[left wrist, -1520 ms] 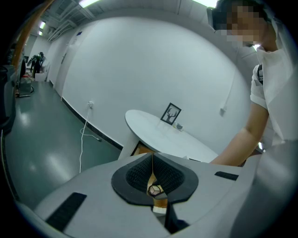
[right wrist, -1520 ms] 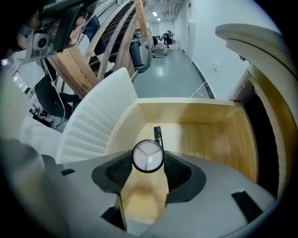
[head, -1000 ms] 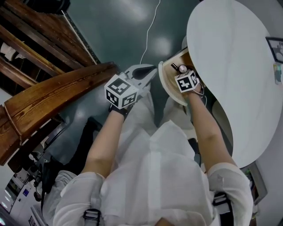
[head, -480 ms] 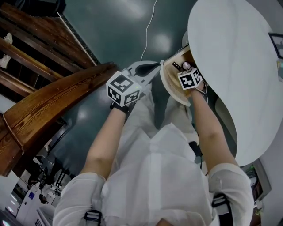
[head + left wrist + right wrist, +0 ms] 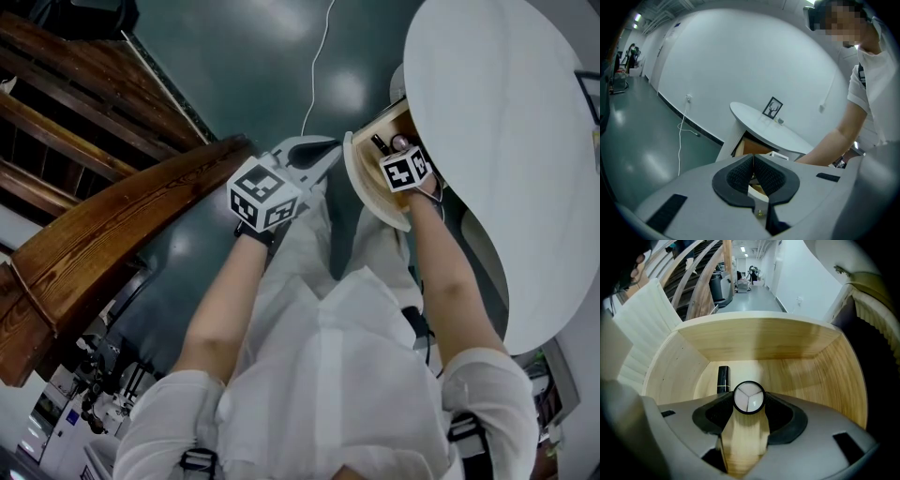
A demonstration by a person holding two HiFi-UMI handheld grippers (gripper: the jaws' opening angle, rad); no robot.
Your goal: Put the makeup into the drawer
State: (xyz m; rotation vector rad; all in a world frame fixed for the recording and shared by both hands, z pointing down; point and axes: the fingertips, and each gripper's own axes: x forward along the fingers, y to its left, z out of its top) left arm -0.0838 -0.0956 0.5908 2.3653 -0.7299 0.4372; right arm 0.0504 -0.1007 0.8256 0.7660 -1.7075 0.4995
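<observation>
A round compact [image 5: 749,397] with a pale three-part face sits clamped between the pads of my right gripper [image 5: 749,402], which hangs inside the open wooden drawer [image 5: 759,345]. A black lipstick tube [image 5: 723,379] lies on the drawer floor just beyond the compact, to its left. In the head view the right gripper [image 5: 402,150] is over the drawer [image 5: 367,187] under the white table top [image 5: 506,141]. My left gripper [image 5: 317,150] hovers left of the drawer, shut with nothing in it; its pads [image 5: 740,173] meet.
A curved wooden bench [image 5: 112,234] runs along the left, over the dark green floor [image 5: 253,66]. A white cable [image 5: 317,66] trails across the floor. A small picture frame [image 5: 773,108] stands on the table. The person's arm [image 5: 834,140] reaches to the drawer.
The right gripper, still holding the compact, has shifted slightly deeper over the drawer. The left gripper has barely moved.
</observation>
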